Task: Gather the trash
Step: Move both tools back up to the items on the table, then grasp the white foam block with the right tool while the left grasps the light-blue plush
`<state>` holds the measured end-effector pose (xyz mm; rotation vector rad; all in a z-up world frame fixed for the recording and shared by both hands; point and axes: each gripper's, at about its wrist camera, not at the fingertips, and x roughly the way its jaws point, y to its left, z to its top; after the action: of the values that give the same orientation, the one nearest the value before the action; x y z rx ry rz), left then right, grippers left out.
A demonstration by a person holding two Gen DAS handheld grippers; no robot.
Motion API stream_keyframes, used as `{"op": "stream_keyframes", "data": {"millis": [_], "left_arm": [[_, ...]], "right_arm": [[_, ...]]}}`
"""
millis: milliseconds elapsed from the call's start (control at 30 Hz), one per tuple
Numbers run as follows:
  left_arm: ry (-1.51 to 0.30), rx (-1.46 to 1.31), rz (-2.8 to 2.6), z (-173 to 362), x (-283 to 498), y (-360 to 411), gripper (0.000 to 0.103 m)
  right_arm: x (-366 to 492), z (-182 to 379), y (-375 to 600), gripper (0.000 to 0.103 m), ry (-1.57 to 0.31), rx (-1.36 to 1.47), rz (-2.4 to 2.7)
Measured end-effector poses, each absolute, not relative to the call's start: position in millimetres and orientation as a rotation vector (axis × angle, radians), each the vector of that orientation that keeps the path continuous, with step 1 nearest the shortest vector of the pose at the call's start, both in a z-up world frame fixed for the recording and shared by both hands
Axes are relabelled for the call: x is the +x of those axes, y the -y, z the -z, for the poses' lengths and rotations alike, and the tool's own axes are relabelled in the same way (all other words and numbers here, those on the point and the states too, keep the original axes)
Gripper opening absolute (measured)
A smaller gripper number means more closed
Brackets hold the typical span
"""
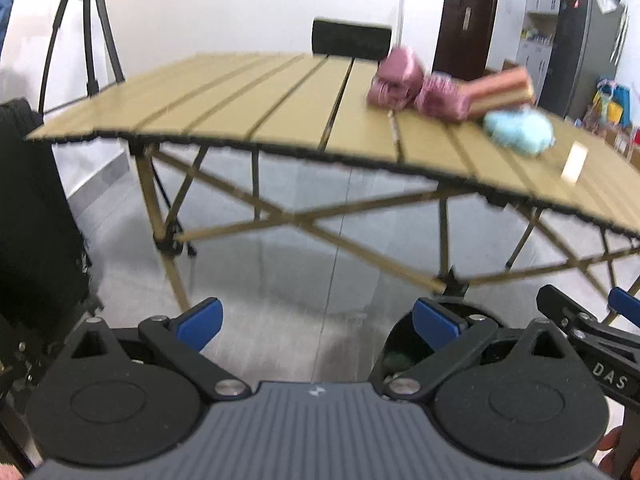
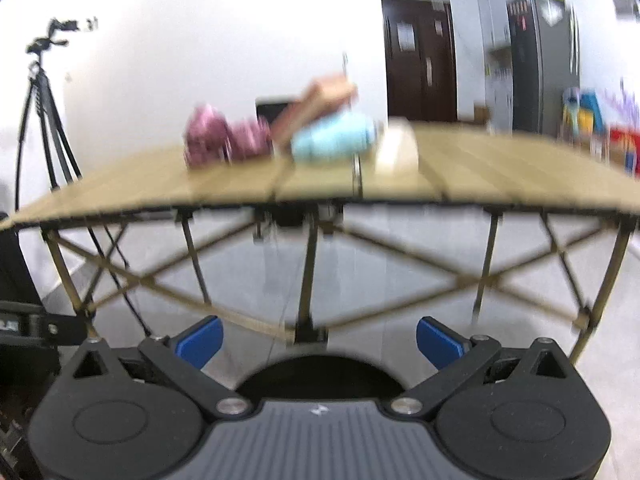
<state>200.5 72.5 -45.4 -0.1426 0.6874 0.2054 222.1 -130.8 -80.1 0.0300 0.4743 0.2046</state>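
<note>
On the tan slatted folding table (image 1: 240,108) lie crumpled pink wrappers (image 1: 400,80), a pink and tan striped pack (image 1: 500,90), a light blue crumpled wad (image 1: 518,132) and a small white scrap (image 1: 574,164). The right wrist view shows the same pink wrappers (image 2: 224,140), the blue wad (image 2: 332,138) and a pale roll or scrap (image 2: 396,150) on the table (image 2: 500,168). My left gripper (image 1: 318,326) is open and empty, low in front of the table. My right gripper (image 2: 320,340) is open and empty, below the table edge. A black round bin (image 2: 320,376) sits right under it.
A black chair back (image 1: 352,38) stands behind the table. A black tripod (image 1: 86,28) stands at the left, a dark bag (image 1: 32,208) near my left side. A dark door (image 2: 420,56) and a fridge (image 2: 544,60) are at the back right. The table's crossed legs (image 2: 308,268) are ahead.
</note>
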Motion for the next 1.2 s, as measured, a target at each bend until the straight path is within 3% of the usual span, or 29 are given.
{"op": "stream_keyframes", "data": {"millis": [333, 867, 1100, 1167, 1200], "left_arm": [[-0.562, -0.115, -0.168, 1, 224, -57, 0.103], [-0.547, -0.123, -0.166, -12, 296, -49, 0.103], [-0.544, -0.101, -0.130, -14, 317, -41, 0.103], [-0.543, -0.106, -0.120, -15, 321, -40, 0.103], [-0.546, -0.113, -0.116, -14, 323, -39, 0.103]], "right_arm": [[234, 25, 150, 0.103, -0.244, -0.008, -0.204], [323, 25, 169, 0.100, -0.295, 0.053, -0.170], [355, 34, 171, 0.078, -0.334, 0.046, -0.152], [359, 38, 170, 0.069, -0.344, 0.040, -0.150], [361, 40, 169, 0.058, -0.347, 0.033, -0.151]]}}
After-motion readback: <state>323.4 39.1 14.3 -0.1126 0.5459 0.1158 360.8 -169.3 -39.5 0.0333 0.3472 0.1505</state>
